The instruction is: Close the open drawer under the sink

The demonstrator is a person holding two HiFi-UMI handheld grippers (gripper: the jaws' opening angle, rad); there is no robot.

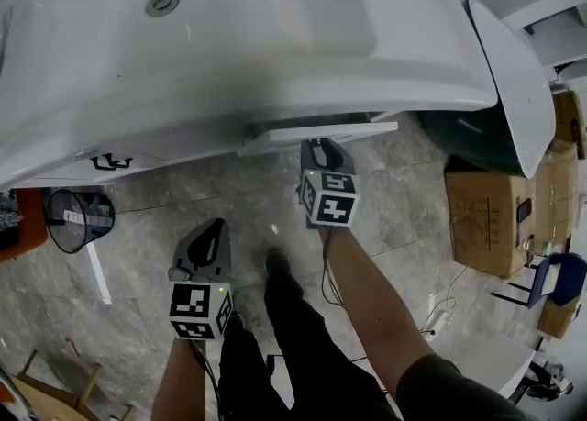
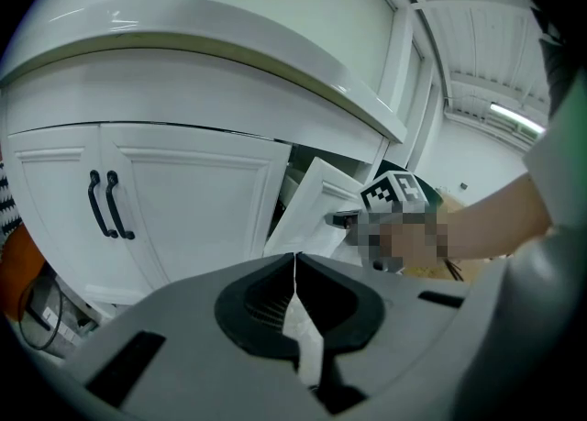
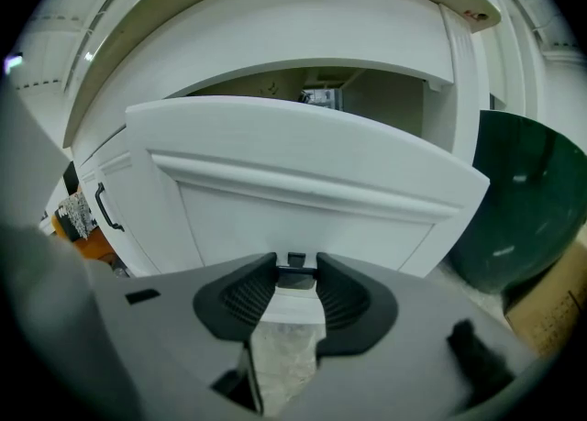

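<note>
- The person's legs in dark trousers (image 1: 293,346) stand nearest, on grey stone floor tiles (image 1: 156,204), with a forearm on either side.
- The left gripper (image 1: 216,227) hangs low at the near left, well apart from the cabinet. Its own view shows its jaws (image 2: 293,259) pressed together with nothing between them.
- The right gripper (image 1: 318,146) reaches farther in, up to the white panelled drawer (image 1: 321,133) that juts out from under the basin. From the head view the grip cannot be seen.
- Only the right gripper view shows it: the jaws (image 3: 295,268) stand a little apart, and a small dark handle (image 3: 295,261) on the drawer front (image 3: 303,190) sits between the pads, touching both.
- That view also shows a gap above the drawer front, opening into the shaded cabinet inside.
- The left gripper view shows the drawer (image 2: 312,208) from the side, angled out of the cabinet face, and the right gripper's marker cube (image 2: 399,192) just beside it.
- Left of the drawer are two shut white cabinet doors (image 2: 193,199) with a pair of black bar pulls (image 2: 105,204).
- Over everything, the glossy white sink basin (image 1: 229,25) overhangs the drawer's far part.
- Room: the floor between the legs and the drawer is open. A black wire bin (image 1: 81,219) stands at the left, and a dark green round tub (image 1: 472,139) and a brown cardboard box (image 1: 486,217) stand near the drawer's right edge.
</note>
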